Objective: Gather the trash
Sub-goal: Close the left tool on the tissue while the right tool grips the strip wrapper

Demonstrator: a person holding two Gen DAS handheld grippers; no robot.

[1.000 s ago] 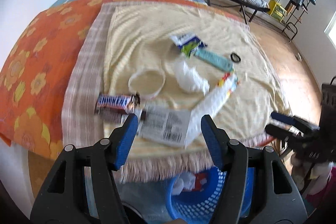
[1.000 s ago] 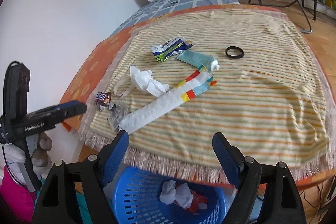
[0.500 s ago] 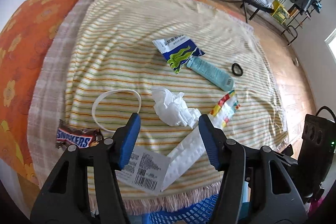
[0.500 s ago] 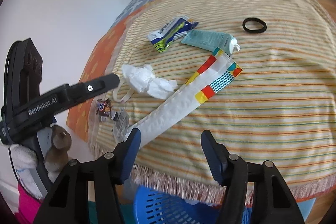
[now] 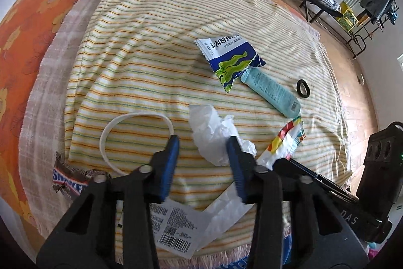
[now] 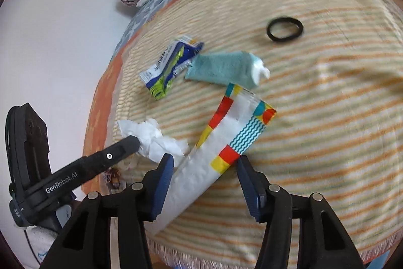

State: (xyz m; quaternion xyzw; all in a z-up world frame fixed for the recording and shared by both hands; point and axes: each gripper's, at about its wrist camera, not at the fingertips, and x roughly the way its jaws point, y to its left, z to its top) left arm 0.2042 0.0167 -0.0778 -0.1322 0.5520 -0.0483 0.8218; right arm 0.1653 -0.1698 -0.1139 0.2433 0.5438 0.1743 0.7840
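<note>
There, your left gripper (image 5: 202, 140) stood wide open with the crumpled tissue (image 5: 214, 134) between its blue fingers (image 5: 171, 153), gripping nothing, on the striped cloth (image 5: 151, 42). Your right gripper (image 6: 205, 164) was likewise spread wide, straddling the long white packet (image 6: 214, 155) with coloured edges without clamping it. Beyond lay a blue-green wrapper (image 5: 229, 58), a teal tube (image 5: 272, 90) and a black hair tie (image 5: 302, 89); a white ring (image 5: 105, 135), a candy bar (image 5: 68, 183) and a barcode label (image 5: 176, 231) sat nearer you.

White tissue (image 5: 214, 132), teal tube (image 5: 272, 90), yellow-striped cloth (image 5: 151, 42), black band (image 5: 302, 88).
</note>
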